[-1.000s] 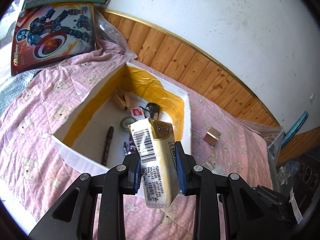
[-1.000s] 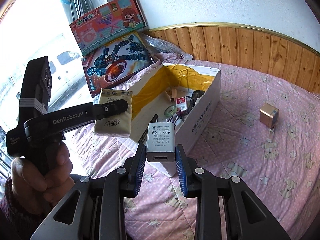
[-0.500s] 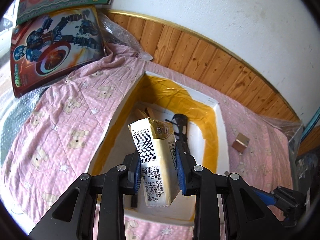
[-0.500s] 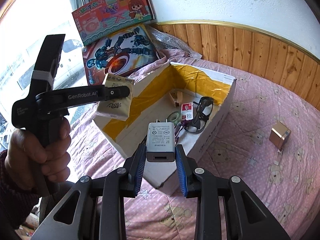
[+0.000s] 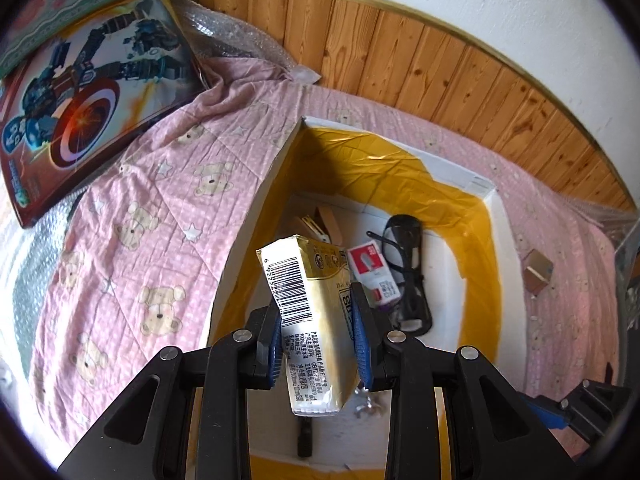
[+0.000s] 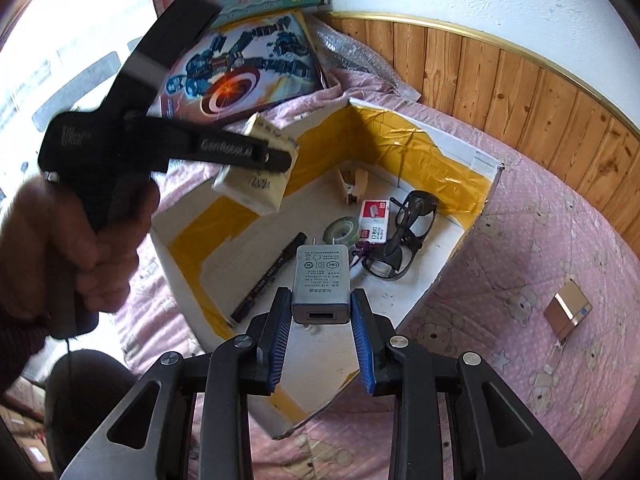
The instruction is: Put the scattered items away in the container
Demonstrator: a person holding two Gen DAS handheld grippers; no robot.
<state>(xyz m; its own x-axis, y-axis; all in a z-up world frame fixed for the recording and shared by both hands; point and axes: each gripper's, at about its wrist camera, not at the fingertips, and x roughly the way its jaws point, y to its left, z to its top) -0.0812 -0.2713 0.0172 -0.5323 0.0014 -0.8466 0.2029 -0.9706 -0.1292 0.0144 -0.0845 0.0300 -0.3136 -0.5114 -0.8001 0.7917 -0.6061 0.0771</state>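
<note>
Carrying both loads over the box (image 6: 476, 168), the left gripper (image 5: 318, 344) is clamped on a tissue pack (image 5: 316, 320) and the right gripper (image 6: 322, 332) on a charger (image 6: 322, 276). Next, I'd guess, both let go inside. Already in there: glasses (image 6: 400, 236), marker (image 6: 268, 276), tape roll (image 6: 340, 230), small red-and-white carton (image 6: 374, 216). A little brown cube (image 6: 568, 308) waits on the bedspread (image 6: 540, 240).

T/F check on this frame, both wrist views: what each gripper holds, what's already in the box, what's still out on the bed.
1. The left gripper is shut on a tissue pack. True.
2. The right gripper is empty. False: it clamps a grey charger.
3. Black glasses lie inside the box. True.
4. The marker lies on the pink quilt. False: it lies on the box floor.
5. A small tan cube sits on the quilt outside the box. True.
</note>
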